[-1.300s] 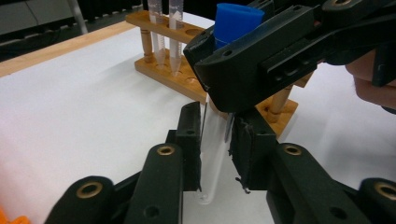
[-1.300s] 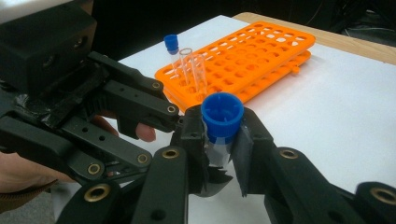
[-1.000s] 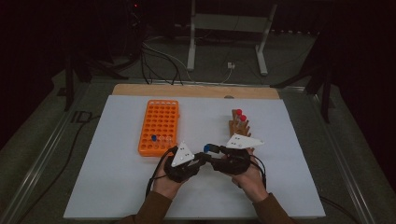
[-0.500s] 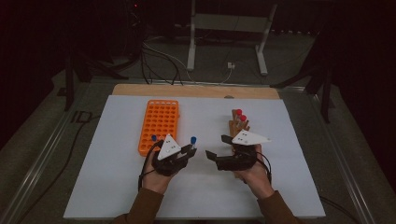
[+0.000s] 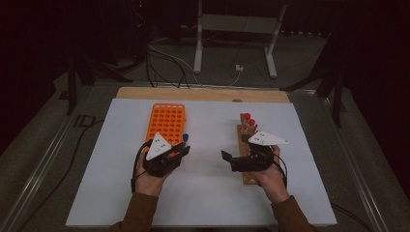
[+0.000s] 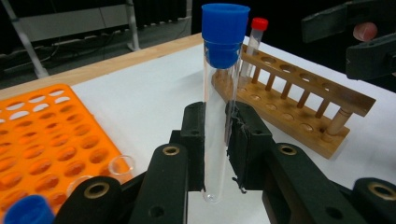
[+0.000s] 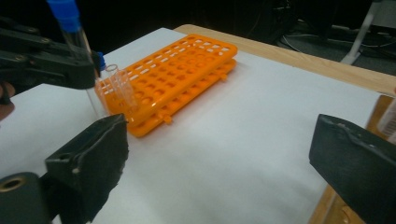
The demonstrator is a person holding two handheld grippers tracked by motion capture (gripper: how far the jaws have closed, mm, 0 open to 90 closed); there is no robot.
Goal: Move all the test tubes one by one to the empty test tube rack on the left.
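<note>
White surface (image 5: 203, 193), dark room behind: left tool (image 6: 215, 140) clamped on a blue-capped tube (image 6: 219, 93) held upright just beside the orange rack (image 5: 168, 126), not yet slotted; right tool (image 7: 219, 158), jaws just opened wide, empty, by the wooden rack (image 5: 246, 140) with red-capped tubes (image 5: 248, 118) left.

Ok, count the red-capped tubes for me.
2. Both red-capped tubes stand side by side at the far end of the wooden rack; the right gripper may hide others nearer.
</note>
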